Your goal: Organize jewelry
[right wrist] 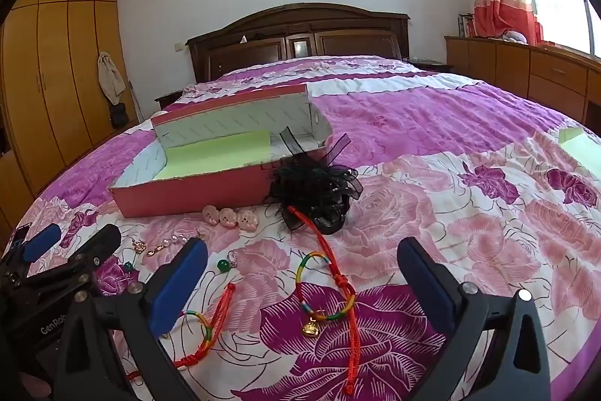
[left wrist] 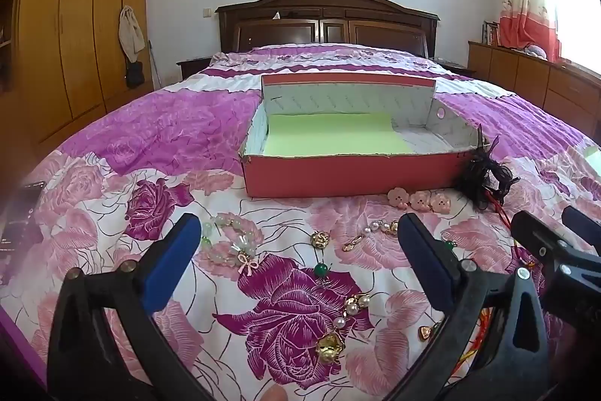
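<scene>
An open pink cardboard box [left wrist: 349, 175] [right wrist: 191, 190] with a green liner lies on the flowered bedspread. In front of it are three pink flower clips [left wrist: 419, 200] [right wrist: 230, 217], a black mesh hair piece [left wrist: 484, 175] [right wrist: 319, 194], a pale bead bracelet [left wrist: 233, 239], gold and pearl earrings [left wrist: 375, 232], a green bead pendant [left wrist: 321, 269] [right wrist: 223, 265] and a gold pearl chain [left wrist: 345, 322]. Red and rainbow cord bracelets [right wrist: 326, 292] with a gold charm lie between the right fingers. My left gripper [left wrist: 296, 250] and right gripper [right wrist: 300, 273] both stand open over the jewelry, holding nothing.
A dark phone [left wrist: 20, 213] lies at the bed's left edge. A green sheet [right wrist: 580, 145] rests at the right. The dark headboard [left wrist: 326, 21], a wooden wardrobe [left wrist: 75, 36] on the left and low cabinets [right wrist: 526, 74] by the window surround the bed.
</scene>
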